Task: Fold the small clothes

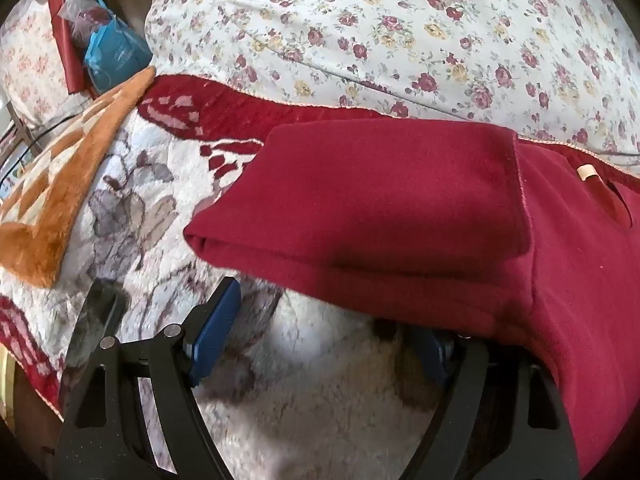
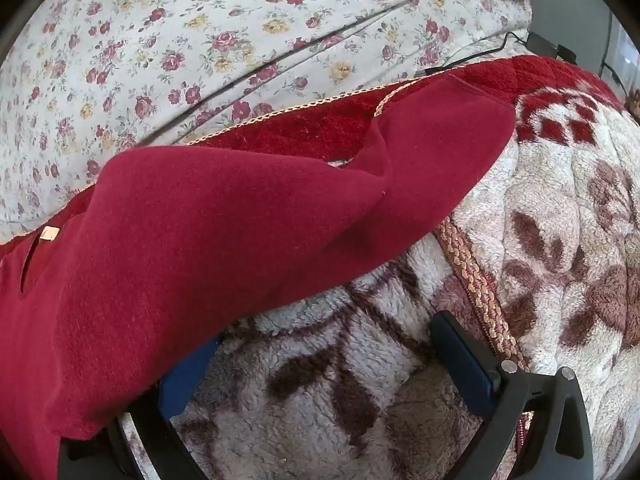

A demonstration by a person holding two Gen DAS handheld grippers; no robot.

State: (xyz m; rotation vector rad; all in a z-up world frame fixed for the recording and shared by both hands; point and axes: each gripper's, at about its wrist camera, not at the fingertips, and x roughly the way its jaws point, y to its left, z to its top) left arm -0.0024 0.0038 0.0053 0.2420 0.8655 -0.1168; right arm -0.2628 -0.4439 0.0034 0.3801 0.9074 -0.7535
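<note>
1. Your left gripper (image 1: 320,320) stood wide, its pads gripping nothing, pointing down at the plush blanket (image 1: 160,208).
2. Your right gripper (image 2: 324,364) was wide too, nothing pinched.
3. The red garment (image 1: 360,200) lay on the blanket, one sleeve folded across, its fabric draped over each gripper's inner finger.
4. A floral sheet (image 2: 200,40) lay beyond.

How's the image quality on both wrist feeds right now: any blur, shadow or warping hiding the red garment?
Left wrist view: strong fisheye curve; the dark red fleece garment is sharp, with a soft shadow across its lower fold, and it covers one blue-padded finger. Right wrist view: same warping, even daylight, no glare; the garment overlaps one finger; the fluffy patterned blanket is slightly soft up close.
</note>
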